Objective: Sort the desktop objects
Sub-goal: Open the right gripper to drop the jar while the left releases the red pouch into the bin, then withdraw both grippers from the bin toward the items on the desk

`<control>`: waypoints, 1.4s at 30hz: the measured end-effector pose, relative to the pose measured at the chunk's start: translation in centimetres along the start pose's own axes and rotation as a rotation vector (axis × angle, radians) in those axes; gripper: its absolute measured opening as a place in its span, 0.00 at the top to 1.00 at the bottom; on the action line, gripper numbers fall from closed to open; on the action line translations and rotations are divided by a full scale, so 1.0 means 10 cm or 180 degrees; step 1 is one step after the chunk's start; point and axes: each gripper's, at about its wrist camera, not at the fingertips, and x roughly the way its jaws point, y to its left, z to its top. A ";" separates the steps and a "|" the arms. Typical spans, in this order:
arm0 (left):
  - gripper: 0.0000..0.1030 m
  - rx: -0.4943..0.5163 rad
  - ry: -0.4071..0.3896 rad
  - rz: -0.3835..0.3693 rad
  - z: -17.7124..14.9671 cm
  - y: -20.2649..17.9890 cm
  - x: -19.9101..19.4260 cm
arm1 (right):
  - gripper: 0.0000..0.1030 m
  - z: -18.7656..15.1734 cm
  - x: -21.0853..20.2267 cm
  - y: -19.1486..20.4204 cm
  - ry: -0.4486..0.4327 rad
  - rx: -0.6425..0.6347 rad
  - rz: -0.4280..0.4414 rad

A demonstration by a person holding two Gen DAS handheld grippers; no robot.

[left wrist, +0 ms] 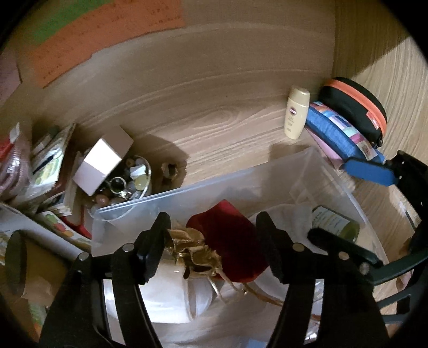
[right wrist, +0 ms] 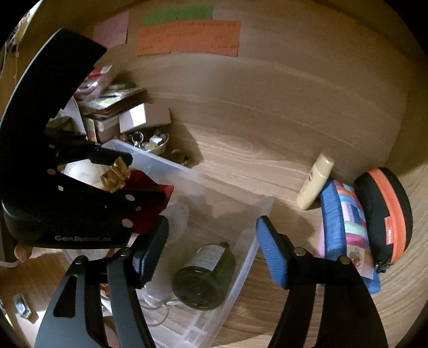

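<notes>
Pale wood-grain desk [right wrist: 267,166] underfoot, running to a back panel [right wrist: 281,88] of the same wood at the far side and a side panel [left wrist: 379,48] on the right. Orange [right wrist: 187,37], green [right wrist: 178,12] and pink [right wrist: 111,29] paper notes stuck on the back panel, far left. Dim warm light, with a brighter patch high on the side panel and hard shadows on the desk.
</notes>
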 end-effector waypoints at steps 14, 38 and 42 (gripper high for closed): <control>0.12 -0.0182 -0.0289 0.0212 -0.08 0.24 -0.52 | 0.13 0.08 -0.34 0.00 -0.0189 0.0121 -0.0048; 0.02 -0.0335 -0.0618 0.0410 -0.93 0.51 -1.41 | 0.06 -0.16 -1.10 0.40 -0.0407 0.0095 -0.0030; 0.02 -0.0307 -0.0557 0.0433 -1.16 0.46 -1.45 | 0.06 -0.27 -1.13 0.49 -0.0363 0.0134 0.0014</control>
